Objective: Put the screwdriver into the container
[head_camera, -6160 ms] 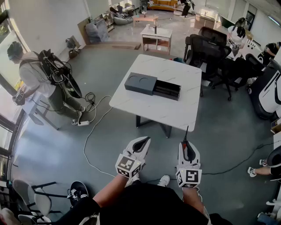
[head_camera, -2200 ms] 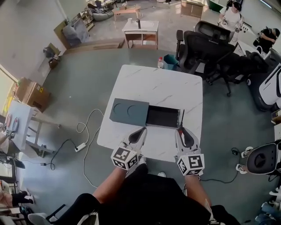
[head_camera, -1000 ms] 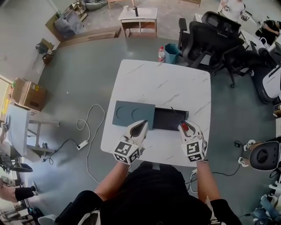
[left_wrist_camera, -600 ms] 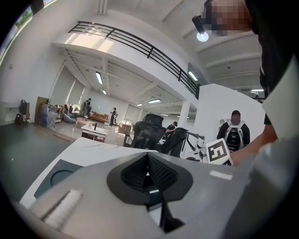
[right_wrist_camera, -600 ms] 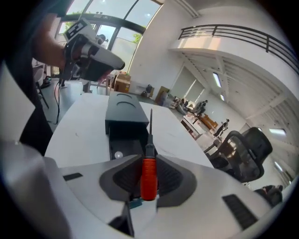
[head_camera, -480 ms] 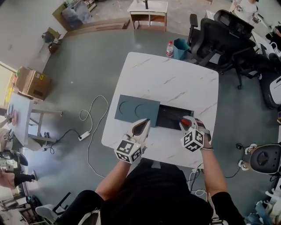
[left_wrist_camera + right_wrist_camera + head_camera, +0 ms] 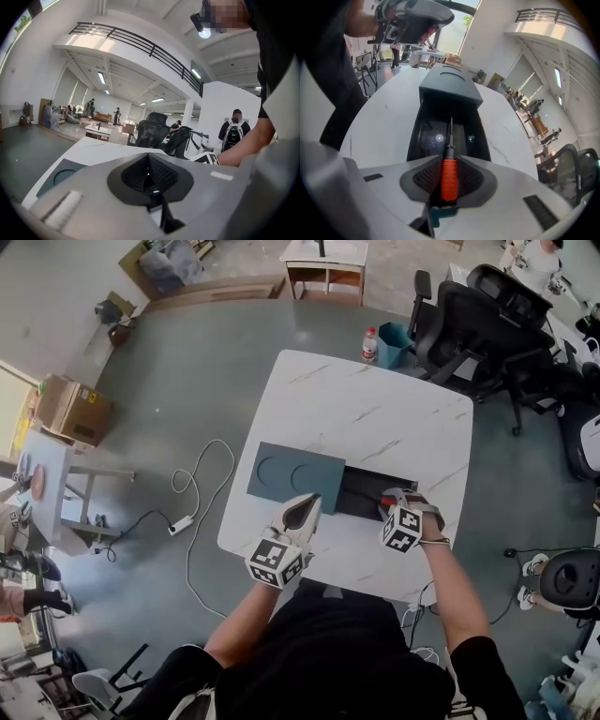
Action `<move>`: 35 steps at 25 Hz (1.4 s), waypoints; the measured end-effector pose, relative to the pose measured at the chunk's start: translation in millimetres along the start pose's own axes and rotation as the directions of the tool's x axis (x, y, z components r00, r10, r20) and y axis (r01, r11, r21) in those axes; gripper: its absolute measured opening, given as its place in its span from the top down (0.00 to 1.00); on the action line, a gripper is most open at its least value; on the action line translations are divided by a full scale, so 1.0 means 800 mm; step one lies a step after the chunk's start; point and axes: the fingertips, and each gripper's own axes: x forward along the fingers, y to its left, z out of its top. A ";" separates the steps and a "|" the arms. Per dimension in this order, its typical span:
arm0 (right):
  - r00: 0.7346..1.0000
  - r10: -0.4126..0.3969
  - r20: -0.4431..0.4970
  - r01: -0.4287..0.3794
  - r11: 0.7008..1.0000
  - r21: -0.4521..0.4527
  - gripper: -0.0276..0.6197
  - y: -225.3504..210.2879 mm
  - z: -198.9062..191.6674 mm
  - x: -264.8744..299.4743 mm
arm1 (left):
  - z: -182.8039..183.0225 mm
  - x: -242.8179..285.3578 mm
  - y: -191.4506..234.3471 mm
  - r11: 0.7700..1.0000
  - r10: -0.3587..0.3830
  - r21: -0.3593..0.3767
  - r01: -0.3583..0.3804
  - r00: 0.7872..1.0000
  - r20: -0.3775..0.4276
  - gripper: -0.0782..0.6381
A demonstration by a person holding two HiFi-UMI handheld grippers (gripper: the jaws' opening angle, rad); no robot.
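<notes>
The container on the white marble table is a dark grey sleeve with two round recesses and a black drawer pulled out to the right. My right gripper hovers at the drawer's right end, pointing left, shut on the screwdriver. In the right gripper view the red handle sits between the pads and the thin shaft points along the open drawer toward the sleeve. My left gripper is shut on nothing, at the sleeve's near edge; its pads meet.
Black office chairs stand beyond the table's far right corner, with a bottle and a blue bin on the floor. A cable and power strip lie left of the table. A person stands in the background.
My right gripper has swung round to point left along the drawer, bringing the screwdriver lengthwise over it. The left gripper has stayed by the sleeve.
</notes>
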 end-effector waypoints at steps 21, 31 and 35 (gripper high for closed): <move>0.997 0.052 0.050 -0.057 0.994 0.093 0.72 -0.012 0.006 -0.013 | 0.000 -0.005 -0.002 0.999 0.034 -0.015 -0.034 0.999 0.014 0.88; 0.839 -0.369 0.399 0.025 0.760 0.650 0.81 -0.050 0.050 -0.175 | 0.011 -0.003 -0.026 1.000 -0.004 -0.009 0.004 1.000 0.027 0.88; 0.688 -0.577 0.440 -0.007 0.601 0.799 0.91 -0.056 0.059 -0.241 | 0.026 0.004 -0.039 0.999 -0.032 -0.007 0.032 0.998 0.051 0.88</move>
